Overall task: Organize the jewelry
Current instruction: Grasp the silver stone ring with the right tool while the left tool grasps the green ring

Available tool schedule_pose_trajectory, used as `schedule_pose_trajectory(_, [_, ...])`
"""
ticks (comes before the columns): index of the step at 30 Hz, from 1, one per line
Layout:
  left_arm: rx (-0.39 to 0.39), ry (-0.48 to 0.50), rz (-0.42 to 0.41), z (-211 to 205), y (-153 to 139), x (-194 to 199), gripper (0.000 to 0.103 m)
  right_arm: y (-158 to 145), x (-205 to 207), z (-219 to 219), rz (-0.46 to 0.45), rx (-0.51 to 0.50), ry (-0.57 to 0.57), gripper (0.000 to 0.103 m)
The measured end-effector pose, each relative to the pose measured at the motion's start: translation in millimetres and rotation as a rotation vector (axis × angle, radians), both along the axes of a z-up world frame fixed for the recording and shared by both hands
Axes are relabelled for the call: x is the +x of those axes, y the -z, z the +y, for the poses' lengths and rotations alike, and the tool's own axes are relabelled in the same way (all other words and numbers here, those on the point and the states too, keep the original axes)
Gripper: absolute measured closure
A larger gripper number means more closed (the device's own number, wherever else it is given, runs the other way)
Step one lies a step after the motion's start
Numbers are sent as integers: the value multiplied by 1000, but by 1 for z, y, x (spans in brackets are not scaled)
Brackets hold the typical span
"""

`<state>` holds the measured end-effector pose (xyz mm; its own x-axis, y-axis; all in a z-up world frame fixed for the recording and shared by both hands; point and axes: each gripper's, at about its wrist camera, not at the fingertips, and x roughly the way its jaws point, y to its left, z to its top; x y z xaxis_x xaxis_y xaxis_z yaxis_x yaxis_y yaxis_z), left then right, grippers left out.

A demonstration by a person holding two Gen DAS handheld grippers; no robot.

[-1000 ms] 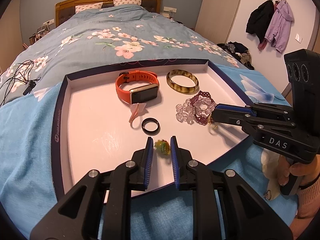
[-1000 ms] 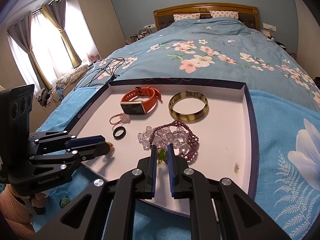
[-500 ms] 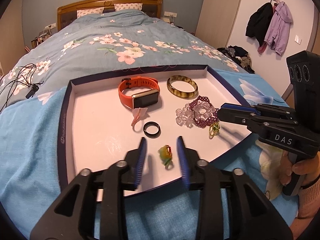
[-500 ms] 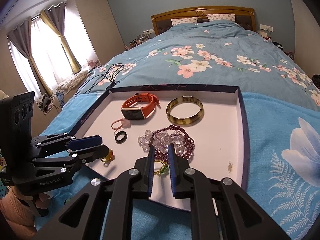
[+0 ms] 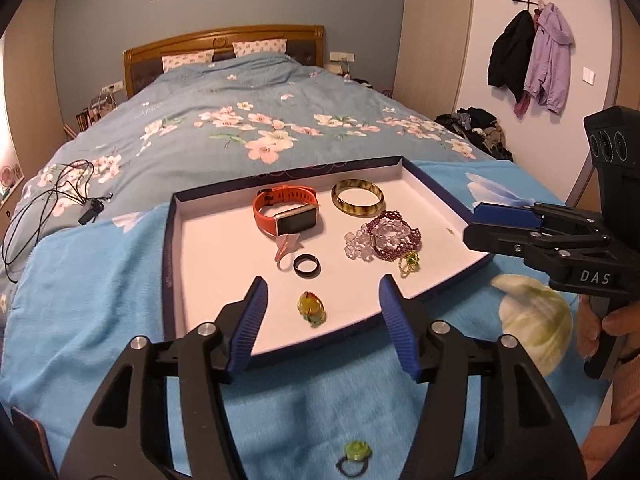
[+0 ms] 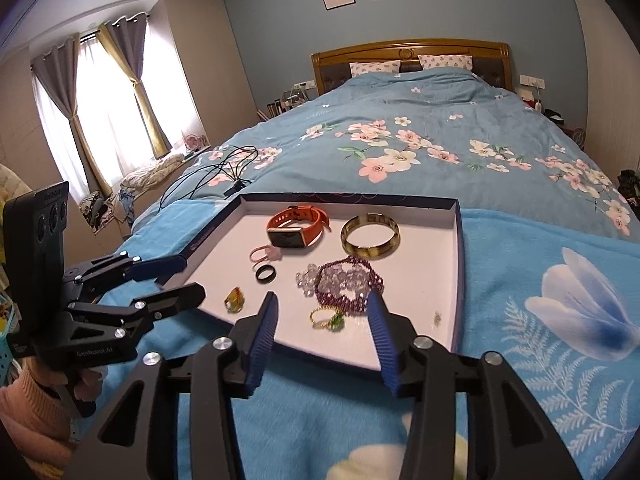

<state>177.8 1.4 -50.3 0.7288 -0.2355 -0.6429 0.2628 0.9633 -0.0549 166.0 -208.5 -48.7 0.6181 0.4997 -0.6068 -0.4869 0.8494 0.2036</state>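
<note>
the left gripper [image 5: 320, 304], black with ribbed blue pads, has just been opening and its jaws stand well apart with nothing gripped. a small amber-and-green glass ring [image 5: 311, 309] lies on the white floor of the shallow navy-rimmed cardboard tray [image 5: 170, 240], in line with the gap between the pads but touched by neither of them. just beyond it, farther from the gripper, sit a plain black band ring [image 5: 307, 266] and a pale pink ring with a flower top [image 5: 286, 248], and past those an orange-strapped smartwatch with a gold case [image 5: 286, 216]. near the bottom of the left wrist view, close under the gripper on the blue fleece blanket [image 5: 100, 280], lies a dark ring with a light green stone [image 5: 354, 456], outside the tray.

the right gripper [image 6: 322, 316], of the same make, has also just been opening; its jaws are spread and hold nothing. a thin gold ring with a green stone [image 6: 328, 318] rests on the tray floor between the pad tips, clear of both. directly ahead of it lie a woven purple bead bracelet [image 6: 350, 286] and, touching it, a clear crystal bead bracelet [image 6: 310, 278]. farther on is a mottled olive-and-brown bangle [image 6: 370, 236]. from this view the amber ring lies to the left, near the left gripper's fingertips [image 6: 192, 294].
</note>
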Motion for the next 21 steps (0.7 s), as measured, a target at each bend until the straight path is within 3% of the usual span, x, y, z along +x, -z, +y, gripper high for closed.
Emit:
schedule_pose_trajectory(4, [-6, 22, -8, 11, -1, -25, 44, 3, -16, -8, 11, -6, -16, 48])
schedule_pose_trajectory(14, [21, 54, 52, 28, 21, -76, 44, 36, -53, -13, 92, -67, -22, 47])
schedule_pose_trajectory(21, [37, 91, 91, 19, 33, -90, 45, 42, -79, -11, 96, -123, -44, 47])
